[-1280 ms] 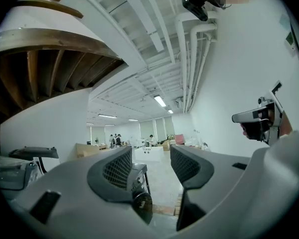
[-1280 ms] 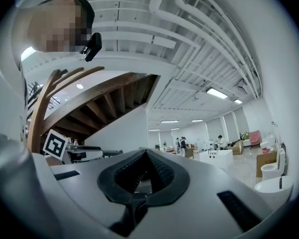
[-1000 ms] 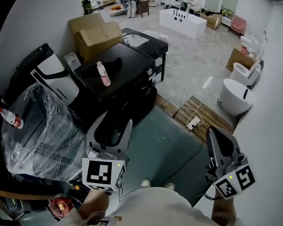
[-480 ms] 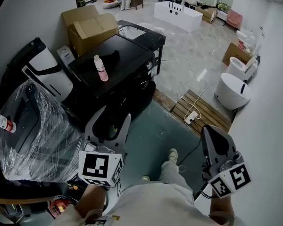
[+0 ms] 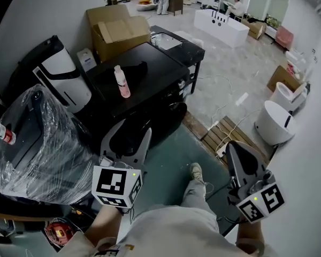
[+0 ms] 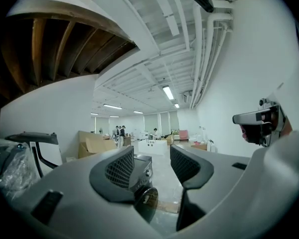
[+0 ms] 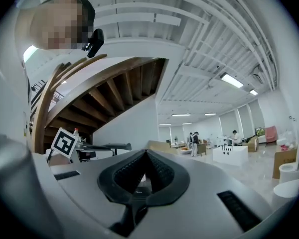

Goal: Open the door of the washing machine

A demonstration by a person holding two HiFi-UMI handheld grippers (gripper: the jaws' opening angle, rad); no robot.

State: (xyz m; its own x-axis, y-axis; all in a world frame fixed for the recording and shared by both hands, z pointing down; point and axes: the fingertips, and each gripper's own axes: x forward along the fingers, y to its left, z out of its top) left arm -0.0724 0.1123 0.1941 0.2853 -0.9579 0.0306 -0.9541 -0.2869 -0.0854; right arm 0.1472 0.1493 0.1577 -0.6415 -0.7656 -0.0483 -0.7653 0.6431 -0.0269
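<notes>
The black washing machine [image 5: 150, 71] stands in the middle of the head view, with a pink bottle [image 5: 121, 82] on its top. Its round dark door [image 5: 168, 118] faces the teal floor and looks closed. My left gripper [image 5: 129, 136] hovers open just in front of the machine, apart from it. In the left gripper view the open gripper [image 6: 150, 158] frames the machine, and the round door [image 6: 146, 204] shows low between the jaws. My right gripper [image 5: 236, 148] is held to the right over the floor, shut on nothing. The right gripper view shows the gripper [image 7: 147, 157] with its pads pressed together.
A plastic-wrapped appliance [image 5: 37, 138] stands at the left, with a water bottle [image 5: 0, 131] beside it. Cardboard boxes [image 5: 117, 31] and a small black table [image 5: 176, 42] sit behind the machine. A wooden pallet [image 5: 230, 135] and white toilets [image 5: 273, 123] lie to the right. My shoe [image 5: 196, 171] is on the floor.
The head view has shifted, so the machine sits a little closer and more to the right. A foot has stepped forward. Both grippers keep their places and states.
</notes>
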